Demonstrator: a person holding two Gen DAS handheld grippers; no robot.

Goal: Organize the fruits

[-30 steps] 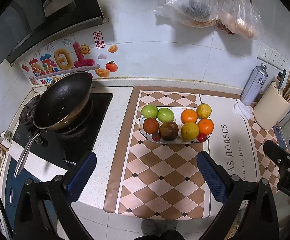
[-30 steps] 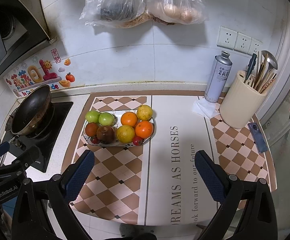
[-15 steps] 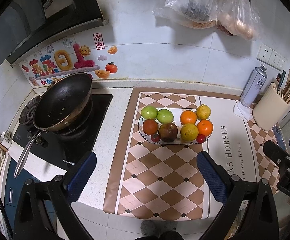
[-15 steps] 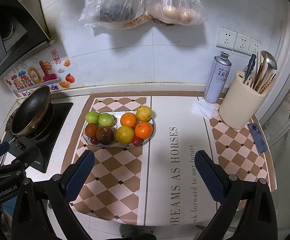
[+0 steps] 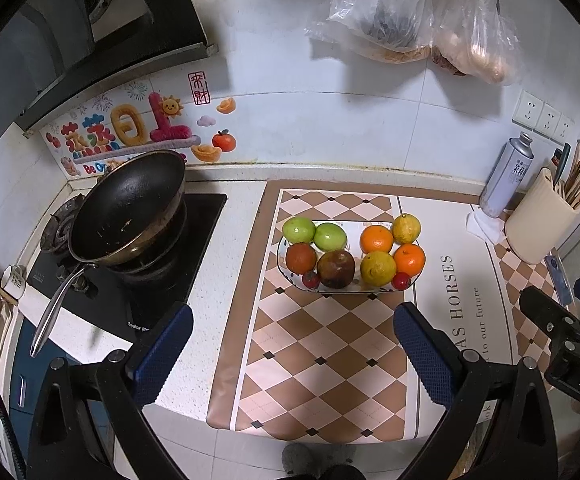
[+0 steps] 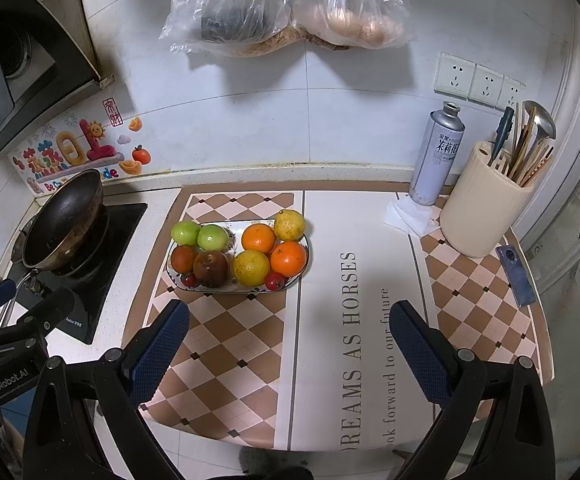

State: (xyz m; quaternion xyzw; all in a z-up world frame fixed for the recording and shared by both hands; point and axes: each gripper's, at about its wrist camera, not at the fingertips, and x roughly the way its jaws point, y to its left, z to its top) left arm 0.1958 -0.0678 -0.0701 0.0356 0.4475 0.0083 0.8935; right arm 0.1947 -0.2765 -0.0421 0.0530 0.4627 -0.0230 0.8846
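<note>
A white oval plate (image 5: 351,289) (image 6: 304,264) sits on the checked mat, filled with fruit: two green apples (image 5: 299,229) (image 6: 186,232), dark red fruits (image 5: 335,268) (image 6: 210,268), two oranges (image 5: 376,239) (image 6: 288,258), two yellow citrus (image 5: 378,268) (image 6: 289,224) and small red fruits (image 5: 401,280) (image 6: 275,281). My left gripper (image 5: 292,348) hovers open well in front of the plate, holding nothing. My right gripper (image 6: 289,350) is open too, in front and slightly right of the plate, with nothing between its fingers.
A black wok (image 5: 130,208) (image 6: 64,220) stands on the stove at the left. At the right are a spray can (image 6: 436,154), a cream utensil holder (image 6: 486,204), a tissue (image 6: 408,216) and a phone (image 6: 516,276). Plastic bags (image 6: 286,4) hang on the tiled wall.
Both views have crept slightly; the plate sits a touch higher in the frames. Both grippers stay open and nothing has been picked up.
</note>
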